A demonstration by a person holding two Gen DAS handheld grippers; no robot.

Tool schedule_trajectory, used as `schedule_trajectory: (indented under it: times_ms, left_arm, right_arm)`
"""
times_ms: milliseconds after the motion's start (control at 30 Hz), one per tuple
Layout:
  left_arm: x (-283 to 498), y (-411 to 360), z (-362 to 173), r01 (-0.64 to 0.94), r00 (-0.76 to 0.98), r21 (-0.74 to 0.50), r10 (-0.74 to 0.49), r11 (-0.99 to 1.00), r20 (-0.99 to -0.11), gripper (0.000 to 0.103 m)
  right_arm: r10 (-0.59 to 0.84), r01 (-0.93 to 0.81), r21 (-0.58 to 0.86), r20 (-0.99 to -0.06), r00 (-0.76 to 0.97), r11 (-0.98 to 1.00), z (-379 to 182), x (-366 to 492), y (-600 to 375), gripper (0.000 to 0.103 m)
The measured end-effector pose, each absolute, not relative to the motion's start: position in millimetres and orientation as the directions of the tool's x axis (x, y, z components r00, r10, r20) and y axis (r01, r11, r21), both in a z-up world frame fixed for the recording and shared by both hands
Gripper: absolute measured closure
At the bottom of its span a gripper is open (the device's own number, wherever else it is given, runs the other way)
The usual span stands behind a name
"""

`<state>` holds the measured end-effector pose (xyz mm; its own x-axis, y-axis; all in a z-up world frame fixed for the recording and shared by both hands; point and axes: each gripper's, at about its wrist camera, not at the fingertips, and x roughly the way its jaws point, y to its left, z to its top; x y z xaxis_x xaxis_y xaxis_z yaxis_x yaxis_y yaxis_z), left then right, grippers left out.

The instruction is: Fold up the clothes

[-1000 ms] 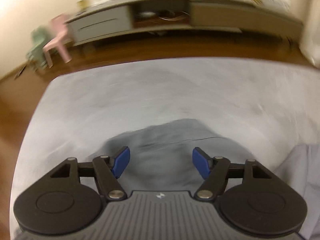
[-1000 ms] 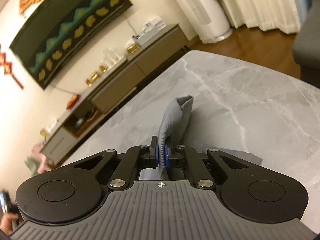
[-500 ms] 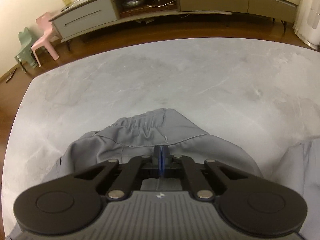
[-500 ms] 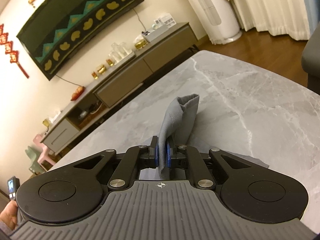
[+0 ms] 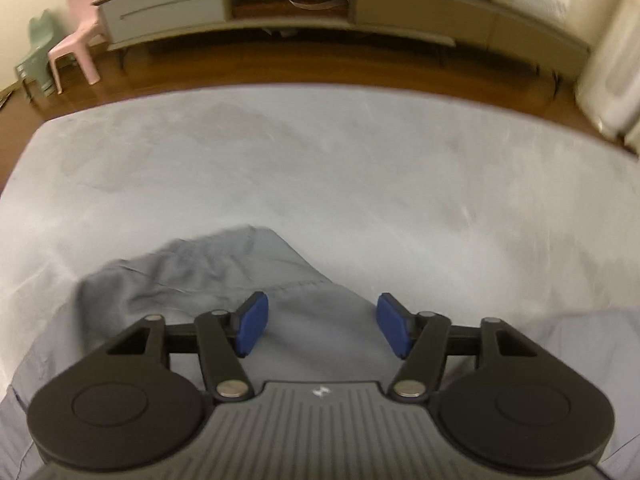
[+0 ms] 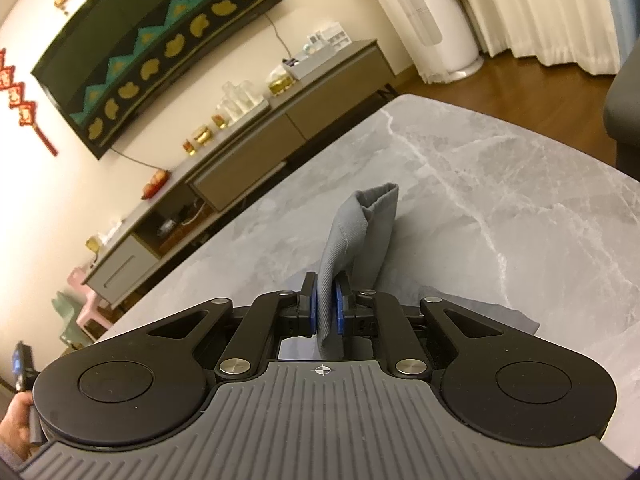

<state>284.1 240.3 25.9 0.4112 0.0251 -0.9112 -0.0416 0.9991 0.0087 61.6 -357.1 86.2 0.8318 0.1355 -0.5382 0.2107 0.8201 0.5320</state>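
A grey garment lies crumpled on the grey marble table, its gathered waistband toward the far side. My left gripper hovers just above the cloth, open, with its blue pads apart and nothing between them. In the right wrist view a folded hem of the same grey garment stands up from the table. My right gripper is shut on the lower part of that fold.
A long low sideboard runs along the far wall, with small pink and green chairs at its left end. Wooden floor surrounds the table. A white column appliance and curtains stand at the right. A hand shows bottom left.
My left gripper was open, shut on the garment half a second ago, and is open again now. My right gripper has kept its hold on the fold.
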Motion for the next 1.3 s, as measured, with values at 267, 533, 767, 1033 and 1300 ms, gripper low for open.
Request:
schedule_trajectory:
  times_ms: [267, 533, 767, 1033, 1300]
  left_arm:
    - [269, 273, 42, -0.087, 0.487, 0.083, 0.115, 0.993, -0.866, 0.093]
    - [180, 469, 169, -0.613, 0.72, -0.373, 0.298, 0.697, -0.627, 0.094]
    - [131, 485, 120, -0.612, 0.665, -0.338, 0.233, 0.715, -0.71, 0.071]
    - [54, 474, 88, -0.625, 0.69, -0.436, 0.196, 0.647, -0.697, 0.061]
    - [10, 460, 67, -0.632, 0.677, -0.468, 0.147, 0.617, -0.721, 0.051]
  right_arm:
    - [0.124, 0.199, 0.513, -0.528, 0.84, 0.835, 90, 62, -356, 0.099]
    - [0.071, 0.229, 0.474, -0.533, 0.843, 0.851, 92, 63, -357, 0.102]
    - [-0.002, 0.24, 0.322, -0.594, 0.804, 0.916, 80, 87, -335, 0.1]
    - [-0.04, 0.258, 0.236, -0.659, 0.751, 0.937, 60, 104, -335, 0.097]
    - [-0.205, 0.295, 0.096, -0.516, 0.832, 0.951, 78, 110, -338, 0.077]
